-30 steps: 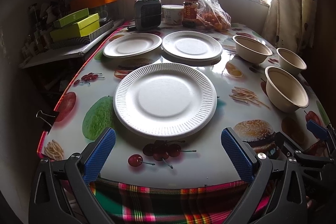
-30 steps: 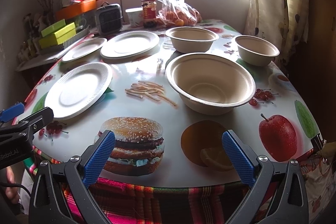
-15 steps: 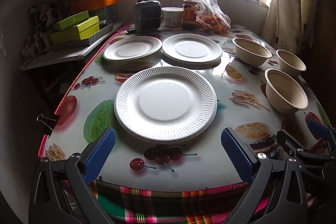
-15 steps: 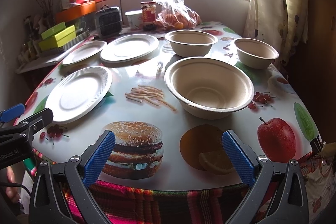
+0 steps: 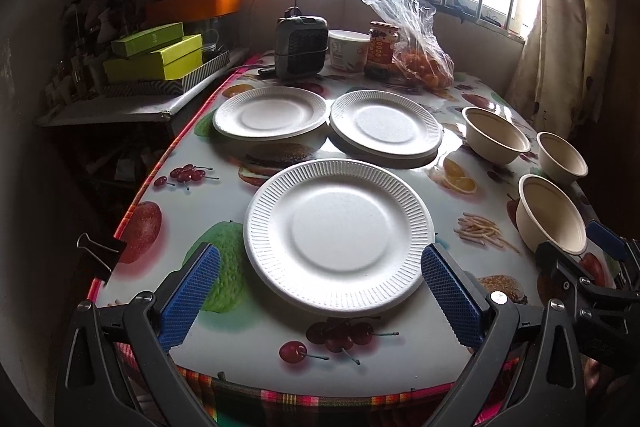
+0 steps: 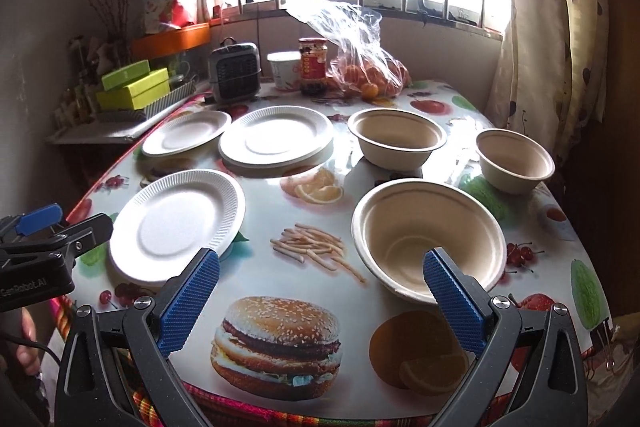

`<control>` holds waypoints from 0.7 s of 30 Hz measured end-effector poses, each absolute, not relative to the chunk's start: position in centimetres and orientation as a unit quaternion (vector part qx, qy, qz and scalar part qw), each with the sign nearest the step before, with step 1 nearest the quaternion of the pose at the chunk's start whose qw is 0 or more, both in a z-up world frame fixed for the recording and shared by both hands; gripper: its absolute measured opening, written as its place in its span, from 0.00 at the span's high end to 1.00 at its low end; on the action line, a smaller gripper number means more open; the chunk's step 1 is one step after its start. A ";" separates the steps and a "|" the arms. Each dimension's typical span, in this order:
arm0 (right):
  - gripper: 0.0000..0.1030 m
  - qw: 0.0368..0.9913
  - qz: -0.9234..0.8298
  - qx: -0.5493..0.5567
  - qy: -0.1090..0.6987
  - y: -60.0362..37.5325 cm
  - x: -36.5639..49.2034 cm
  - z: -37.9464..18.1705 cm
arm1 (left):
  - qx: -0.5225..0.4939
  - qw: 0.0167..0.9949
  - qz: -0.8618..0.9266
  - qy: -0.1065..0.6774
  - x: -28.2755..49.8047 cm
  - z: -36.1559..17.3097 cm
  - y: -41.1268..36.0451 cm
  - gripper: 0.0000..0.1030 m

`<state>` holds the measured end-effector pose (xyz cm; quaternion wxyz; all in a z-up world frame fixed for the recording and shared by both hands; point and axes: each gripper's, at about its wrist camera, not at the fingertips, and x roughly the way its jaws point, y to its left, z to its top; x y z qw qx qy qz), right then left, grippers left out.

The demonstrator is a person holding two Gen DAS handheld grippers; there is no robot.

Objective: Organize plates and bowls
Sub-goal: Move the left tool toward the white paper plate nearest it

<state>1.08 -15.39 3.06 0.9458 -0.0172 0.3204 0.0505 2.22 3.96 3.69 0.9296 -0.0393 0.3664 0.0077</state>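
Blocking nearest bowl (image 6: 428,239) front rim: right gripper's (image 6: 320,291) spread finger (image 6: 452,303).

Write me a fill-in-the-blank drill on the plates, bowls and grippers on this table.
1. The table holds ____ white plates.
2. The number of tan bowls is ____.
3. The left gripper has its jaws ____, with the nearest plate lying between the blue pads.
4. The right gripper has one pad in front of the nearest ____.

Missing words: three; three; open; bowl
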 end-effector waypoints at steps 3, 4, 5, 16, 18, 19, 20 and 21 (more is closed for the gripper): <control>0.00 0.946 0.067 -0.013 0.316 -14.7 2.4 3.8 | -0.046 0.929 0.013 0.367 3.1 4.0 5.0 0.02; 0.00 0.947 0.071 -0.013 0.314 -14.5 2.8 4.0 | -0.049 0.929 0.017 0.366 3.4 4.1 5.3 0.02; 0.00 0.947 0.076 -0.015 0.312 -14.2 3.3 4.3 | -0.051 0.930 0.021 0.364 3.7 4.3 5.7 0.02; 0.00 0.941 0.123 -0.031 0.313 -10.9 9.2 6.1 | -0.074 0.925 0.056 0.368 8.0 5.0 10.3 0.02; 0.00 0.940 0.129 -0.037 0.314 -10.3 10.4 6.5 | -0.077 0.924 0.059 0.369 8.9 5.1 11.0 0.02; 0.01 0.939 0.130 -0.041 0.315 -10.0 11.0 6.6 | -0.078 0.925 0.060 0.368 9.3 5.3 11.3 0.02; 0.01 0.939 0.133 -0.042 0.314 -9.8 11.6 6.9 | -0.077 0.926 0.061 0.366 9.7 5.4 11.6 0.02; 0.01 0.938 0.135 -0.044 0.315 -9.5 12.2 7.0 | -0.078 0.926 0.060 0.365 10.1 5.4 11.9 0.02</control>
